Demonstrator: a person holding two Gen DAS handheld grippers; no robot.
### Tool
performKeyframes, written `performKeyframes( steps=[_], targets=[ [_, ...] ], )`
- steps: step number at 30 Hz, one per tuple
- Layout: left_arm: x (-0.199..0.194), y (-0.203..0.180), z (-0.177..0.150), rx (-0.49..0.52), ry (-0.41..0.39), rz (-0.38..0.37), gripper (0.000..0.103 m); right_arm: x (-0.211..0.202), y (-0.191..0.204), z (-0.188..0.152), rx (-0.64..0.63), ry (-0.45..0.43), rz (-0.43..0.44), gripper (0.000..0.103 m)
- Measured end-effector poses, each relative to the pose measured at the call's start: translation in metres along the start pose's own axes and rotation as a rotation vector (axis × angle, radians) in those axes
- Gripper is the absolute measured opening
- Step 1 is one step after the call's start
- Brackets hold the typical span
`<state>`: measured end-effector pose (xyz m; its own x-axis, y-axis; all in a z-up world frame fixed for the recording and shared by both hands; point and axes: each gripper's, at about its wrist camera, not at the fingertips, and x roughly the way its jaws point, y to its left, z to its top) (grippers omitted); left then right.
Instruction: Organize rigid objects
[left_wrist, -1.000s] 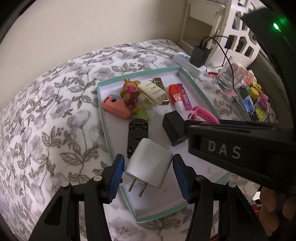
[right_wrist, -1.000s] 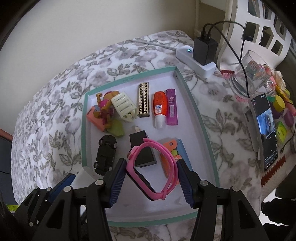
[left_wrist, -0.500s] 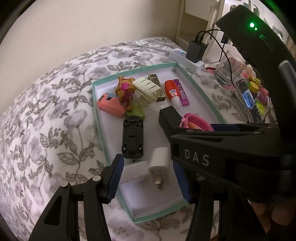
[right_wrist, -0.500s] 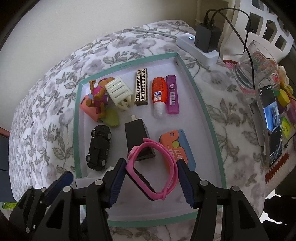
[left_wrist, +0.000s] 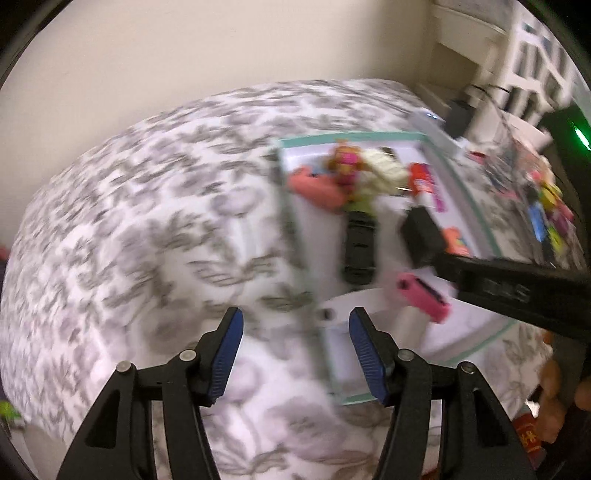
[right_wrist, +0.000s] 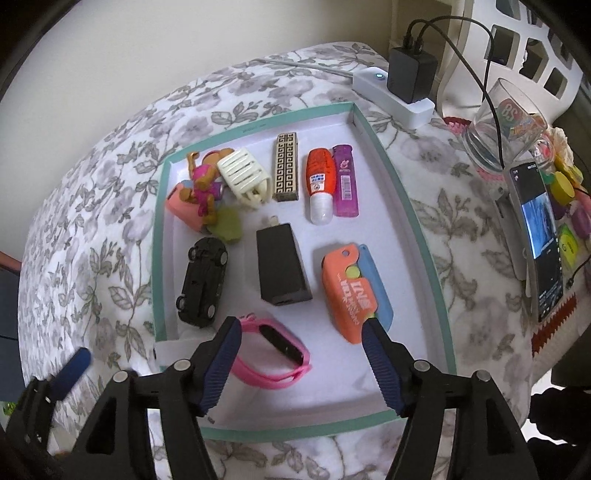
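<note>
A teal-rimmed white tray (right_wrist: 402, 206) lies on the floral cloth. My right gripper (right_wrist: 300, 325) hangs over its near part with its jaws opening. The pink watch (right_wrist: 280, 354) lies flat on the tray floor between the fingers, close to the left one, with no pad pressing it. The left wrist view is blurred. In it my left gripper (left_wrist: 295, 317) is over the cloth at the tray's (left_wrist: 291, 221) near left corner, jaws opening and nothing between them. The white charger (right_wrist: 173, 349) lies in that corner, partly hidden.
The tray also holds a black toy car (right_wrist: 203, 284), a black charger (right_wrist: 282, 269), an orange and blue cutter (right_wrist: 351, 291), lighters, a glue bottle, a cream clip and a figurine. At the right stand a power strip (right_wrist: 391, 92), a glass (right_wrist: 498, 133) and a phone (right_wrist: 539, 236).
My left gripper let go of the white charger in the tray corner and swung left over the cloth. My right gripper widened and the pink watch dropped flat onto the tray.
</note>
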<state>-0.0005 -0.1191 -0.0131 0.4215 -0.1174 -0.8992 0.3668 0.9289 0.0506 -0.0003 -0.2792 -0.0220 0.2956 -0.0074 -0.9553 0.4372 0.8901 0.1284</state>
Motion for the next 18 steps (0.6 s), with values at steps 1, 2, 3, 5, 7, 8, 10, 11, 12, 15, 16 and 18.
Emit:
performKeyframes(
  steps=[1, 2, 3, 5, 7, 8, 10, 11, 12, 15, 16, 18],
  targets=[
    [-0.001, 0.007, -0.001, -0.015, -0.002, 0.019, 0.062, -0.001, 0.001, -0.002, -0.005, -0.003, 0.000, 0.076],
    [-0.001, 0.014, -0.002, -0.031, -0.004, 0.037, 0.066, -0.002, 0.004, -0.004, -0.012, -0.008, 0.000, 0.077],
    [-0.002, 0.021, -0.004, -0.046, -0.006, 0.054, 0.071, -0.003, 0.005, -0.005, -0.017, -0.010, 0.000, 0.079],
    [-0.004, 0.033, -0.007, -0.081, -0.011, 0.079, 0.086, -0.004, 0.008, -0.009, -0.029, -0.018, -0.001, 0.082],
    [-0.005, 0.042, -0.010, -0.105, -0.009, 0.086, 0.086, -0.006, 0.012, -0.013, -0.038, -0.025, 0.002, 0.087],
    [-0.005, 0.044, -0.011, -0.114, -0.007, 0.088, 0.086, -0.008, 0.014, -0.015, -0.044, -0.031, 0.005, 0.087],
    [-0.004, 0.049, -0.014, -0.126, -0.002, 0.098, 0.086, -0.010, 0.017, -0.019, -0.052, -0.040, 0.009, 0.089],
    [-0.004, 0.051, -0.015, -0.130, 0.000, 0.104, 0.086, -0.011, 0.019, -0.020, -0.056, -0.043, 0.010, 0.090],
    [-0.003, 0.052, -0.016, -0.134, 0.003, 0.110, 0.086, -0.012, 0.021, -0.022, -0.063, -0.049, 0.010, 0.093],
    [-0.004, 0.057, -0.021, -0.149, 0.009, 0.122, 0.086, -0.017, 0.025, -0.026, -0.078, -0.069, 0.007, 0.097],
    [-0.004, 0.059, -0.022, -0.157, 0.010, 0.126, 0.086, -0.018, 0.025, -0.027, -0.078, -0.073, 0.008, 0.098],
    [-0.005, 0.063, -0.024, -0.168, 0.012, 0.132, 0.086, -0.020, 0.026, -0.030, -0.078, -0.082, 0.012, 0.099]
  ],
)
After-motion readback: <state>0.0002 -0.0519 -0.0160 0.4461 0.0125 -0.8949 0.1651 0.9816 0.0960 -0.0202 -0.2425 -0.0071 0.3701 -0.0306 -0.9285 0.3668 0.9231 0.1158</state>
